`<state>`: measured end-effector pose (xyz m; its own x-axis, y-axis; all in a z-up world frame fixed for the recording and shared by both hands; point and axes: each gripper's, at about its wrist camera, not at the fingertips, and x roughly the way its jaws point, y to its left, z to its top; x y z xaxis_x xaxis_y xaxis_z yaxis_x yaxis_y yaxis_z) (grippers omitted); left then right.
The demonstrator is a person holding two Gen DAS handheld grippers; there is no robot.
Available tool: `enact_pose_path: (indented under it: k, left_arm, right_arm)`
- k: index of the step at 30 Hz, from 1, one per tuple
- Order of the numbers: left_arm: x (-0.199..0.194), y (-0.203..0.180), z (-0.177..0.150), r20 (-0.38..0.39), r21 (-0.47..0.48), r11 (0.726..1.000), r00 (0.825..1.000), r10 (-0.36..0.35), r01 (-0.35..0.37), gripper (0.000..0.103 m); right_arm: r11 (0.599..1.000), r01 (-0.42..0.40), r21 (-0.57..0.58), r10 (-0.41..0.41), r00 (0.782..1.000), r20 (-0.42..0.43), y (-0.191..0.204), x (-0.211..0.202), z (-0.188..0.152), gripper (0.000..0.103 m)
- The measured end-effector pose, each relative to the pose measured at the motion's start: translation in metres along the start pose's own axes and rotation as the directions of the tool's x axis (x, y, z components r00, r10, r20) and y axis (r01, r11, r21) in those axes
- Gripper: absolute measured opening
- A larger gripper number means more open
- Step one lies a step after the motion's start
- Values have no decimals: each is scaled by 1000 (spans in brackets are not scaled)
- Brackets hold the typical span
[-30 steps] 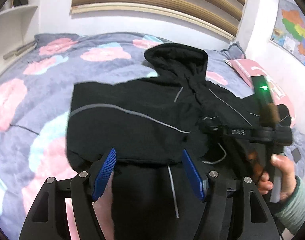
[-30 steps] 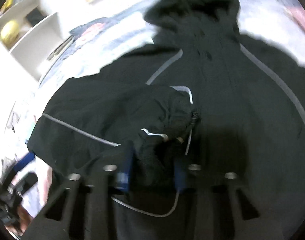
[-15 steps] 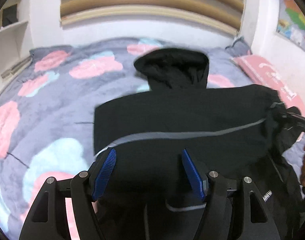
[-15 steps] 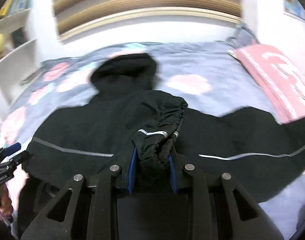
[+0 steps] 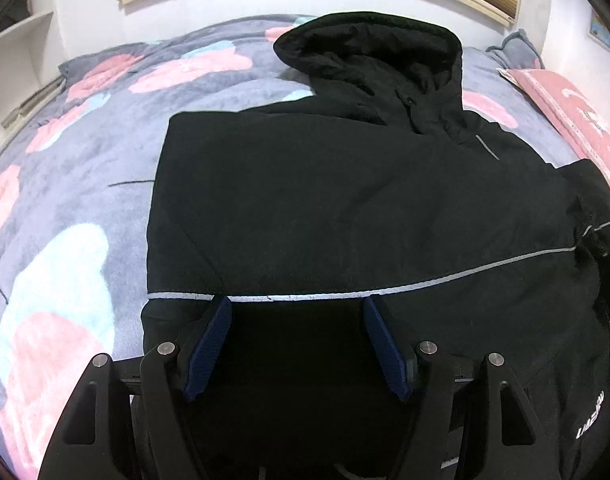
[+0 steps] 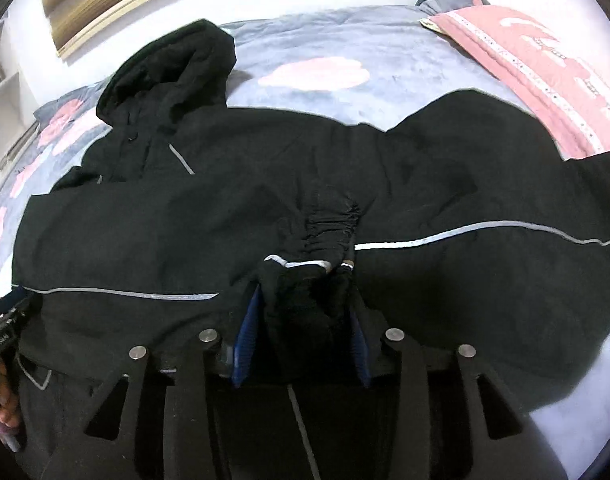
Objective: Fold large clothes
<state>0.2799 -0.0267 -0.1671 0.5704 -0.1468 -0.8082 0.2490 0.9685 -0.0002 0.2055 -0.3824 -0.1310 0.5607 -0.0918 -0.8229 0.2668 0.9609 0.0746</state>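
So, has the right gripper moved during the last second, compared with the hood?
Yes. The right gripper, shut on the sleeve cuff, has swung right: the hood was above it earlier and now lies at upper left, with the pink pillow now in view.

The jacket [image 5: 345, 200] is black with thin grey reflective stripes. The blanket [image 5: 85, 200] beneath it is grey-blue with pink and pale blue blotches. The pillow [image 6: 545, 72] is pink.

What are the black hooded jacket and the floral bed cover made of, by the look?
Black hooded jacket: likely thin woven synthetic shell; matte, crisp creases, grey reflective-looking piping, elastic-gathered cuff in the right tool.
Grey floral bed cover: probably plush fleece; fuzzy nap, soft-edged pink and blue blotches.
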Motion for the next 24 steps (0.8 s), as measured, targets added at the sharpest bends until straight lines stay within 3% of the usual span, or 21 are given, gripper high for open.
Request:
enact_pose_path:
  k: [2,7,10,12,14,16,18,21,24]
  left_arm:
    - [-8,-6,-1,5,13,1000,1000,8,-8,70]
    - [-40,-21,-8,37,3,994,994,-106,106,70]
    - [-41,-31,-18,52,29,996,994,-91,90,70]
    - [-28,-34,-25,35,44,996,996,-78,76,70]
    - [-20,-33,-29,69,34,994,992,-106,104,71]
    - [-19,-32,-34,101,31,994,989,-109,107,71]
    - [-18,-36,-34,115,47,996,990,-83,78,72]
    - [-18,-37,-34,118,54,996,990,-73,67,72]
    - [-16,-36,-31,112,51,996,991,-77,72,72]
  right_arm:
    - [1000,15,-24,-14,999,42,5,-19,3,49]
    - [990,-31,-137,49,990,133,43,-65,4,50]
    - [981,-24,-190,44,994,103,63,-51,1,50]
    - [984,20,-178,-16,1000,20,64,-19,-8,50]
    - [990,4,-138,-13,998,-67,54,14,-18,50]
    - [993,-23,-118,23,1000,5,48,17,-29,51]
    - [991,11,-137,-7,1000,25,54,14,-32,51]
    - [986,36,-163,-31,999,34,60,12,-33,51]
    - [993,-34,-115,34,999,4,48,-6,-29,53]
